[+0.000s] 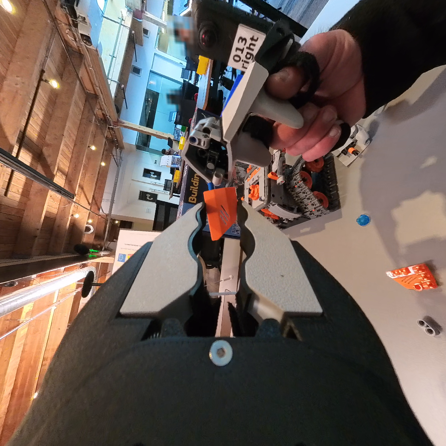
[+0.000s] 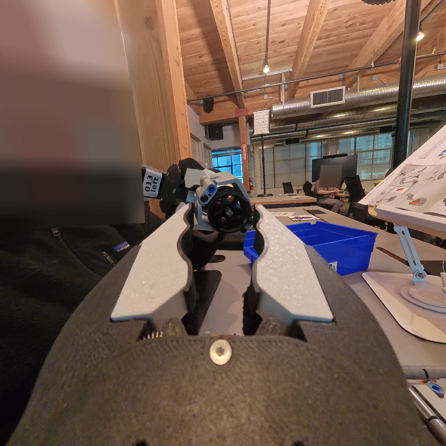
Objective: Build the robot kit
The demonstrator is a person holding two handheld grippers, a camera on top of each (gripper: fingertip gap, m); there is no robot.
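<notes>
- Thin orange plastic panel (image 1: 220,212), one, pinched at the very fingertips of the left tool (image 1: 220,210), above the pale counter (image 1: 398,183); so shallow a grip could let it pivot or drop.
- Grey-and-black brick sub-assembly with round black barrel (image 2: 226,212), one, clamped in the right tool (image 2: 220,214); misalignment could jam parts.
- On the counter: second orange panel (image 1: 412,280), one; tracked brick vehicle (image 1: 294,190), one.

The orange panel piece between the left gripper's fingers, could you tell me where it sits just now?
In the left wrist view, the orange panel is pinched at the left gripper's fingertips, just below the grey assembly in the right gripper.
</notes>
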